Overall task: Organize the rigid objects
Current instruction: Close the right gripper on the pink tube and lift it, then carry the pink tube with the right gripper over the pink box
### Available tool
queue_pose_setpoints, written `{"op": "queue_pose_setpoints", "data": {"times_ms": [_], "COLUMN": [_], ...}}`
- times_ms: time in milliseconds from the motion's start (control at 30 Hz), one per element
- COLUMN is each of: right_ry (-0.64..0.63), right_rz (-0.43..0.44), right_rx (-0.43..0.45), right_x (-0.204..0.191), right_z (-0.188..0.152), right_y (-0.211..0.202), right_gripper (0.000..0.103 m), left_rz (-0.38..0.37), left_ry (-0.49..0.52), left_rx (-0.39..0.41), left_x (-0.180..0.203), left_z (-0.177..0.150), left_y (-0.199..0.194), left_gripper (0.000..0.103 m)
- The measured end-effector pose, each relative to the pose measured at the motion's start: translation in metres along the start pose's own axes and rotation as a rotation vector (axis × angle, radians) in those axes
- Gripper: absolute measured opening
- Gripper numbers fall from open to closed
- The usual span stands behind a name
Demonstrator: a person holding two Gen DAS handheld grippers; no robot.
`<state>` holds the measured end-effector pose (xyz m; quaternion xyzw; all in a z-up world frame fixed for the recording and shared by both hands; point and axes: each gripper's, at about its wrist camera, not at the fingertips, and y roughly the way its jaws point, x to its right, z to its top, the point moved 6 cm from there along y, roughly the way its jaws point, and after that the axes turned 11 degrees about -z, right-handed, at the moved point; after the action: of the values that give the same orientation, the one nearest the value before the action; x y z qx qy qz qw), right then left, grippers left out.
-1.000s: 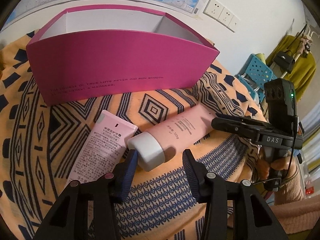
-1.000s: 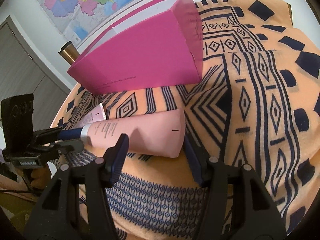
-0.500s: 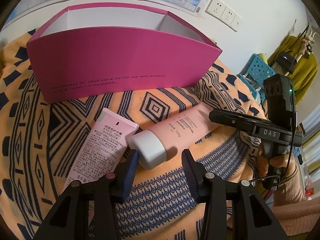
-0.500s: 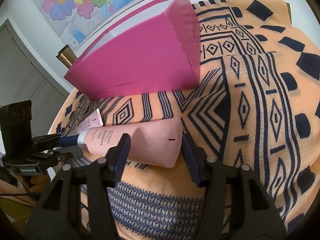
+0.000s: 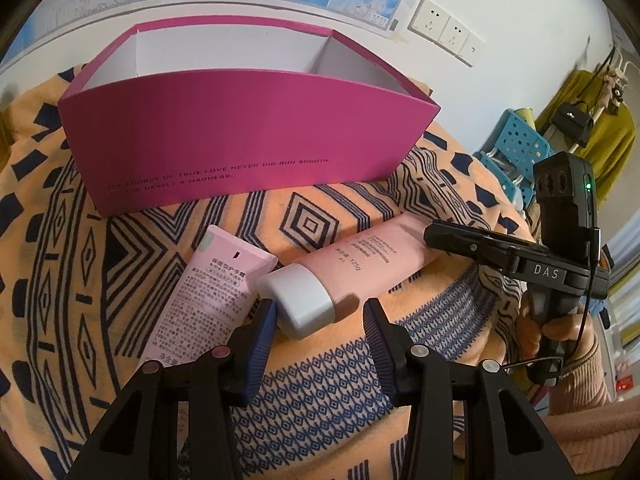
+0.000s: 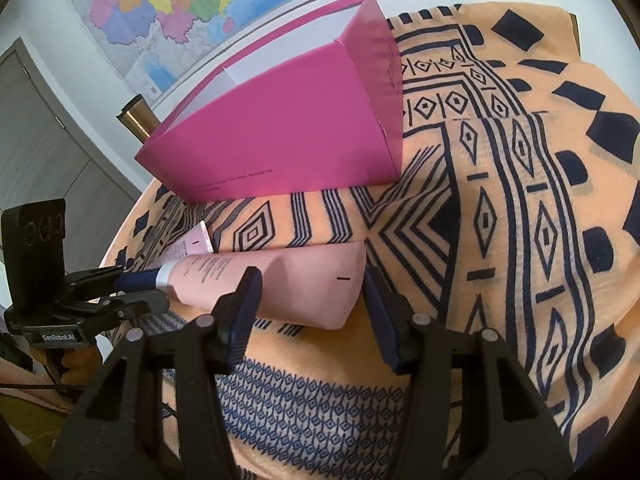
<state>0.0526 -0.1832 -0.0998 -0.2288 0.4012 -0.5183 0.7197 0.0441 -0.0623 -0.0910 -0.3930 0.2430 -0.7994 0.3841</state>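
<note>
Left wrist view, grip: the left gripper [image 5: 320, 320] straddles the white cap [image 5: 298, 304] of the pink tube [image 5: 352, 266]; its jaws stand apart, one pad at the cap's edge, the other clear.
Left wrist view, setting: the tube lies on the patterned cloth [image 5: 360, 392], short of the empty magenta box [image 5: 240, 140]; a paler tube [image 5: 212, 292] lies just beside it.
Left wrist view, risk: closing could push the cap sideways into the paler tube.
Right wrist view, grip: the right gripper [image 6: 308, 292], jaws having just narrowed, brackets the tube's flat crimped end [image 6: 320, 288]; contact cannot be confirmed.
Right wrist view, risk: a soft tail may fold or slip; uneven lifting by two hands could drop the tube before the box [image 6: 280, 136].
</note>
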Motion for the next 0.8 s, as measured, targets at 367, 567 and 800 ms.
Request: {"op": "queue_pose_setpoints", "data": {"times_ms": [367,567,800], "right_ry": [-0.019,-0.028,-0.048], "right_rz": [-0.003,0.001,0.008], "right_rx": [0.052,0.093,0.142], "right_x": [-0.007,-0.012,-0.02], "right_z": [0.009,0.019,0.031], "right_y": [-0.015,-0.027,-0.04], "right_gripper": [0.055,0.055,0.055], "left_rz": [-0.002,0.005,0.017], "left_ry": [0.028,0.052,0.086], "left_rx": [0.045,0.077,0.12], "left_x": [0.007,0.011,0.015], "left_z": [0.01,0.019,0.032], "left_y": [-0.015,-0.026,-0.039], "left_gripper": [0.045,0.045,0.044]}}
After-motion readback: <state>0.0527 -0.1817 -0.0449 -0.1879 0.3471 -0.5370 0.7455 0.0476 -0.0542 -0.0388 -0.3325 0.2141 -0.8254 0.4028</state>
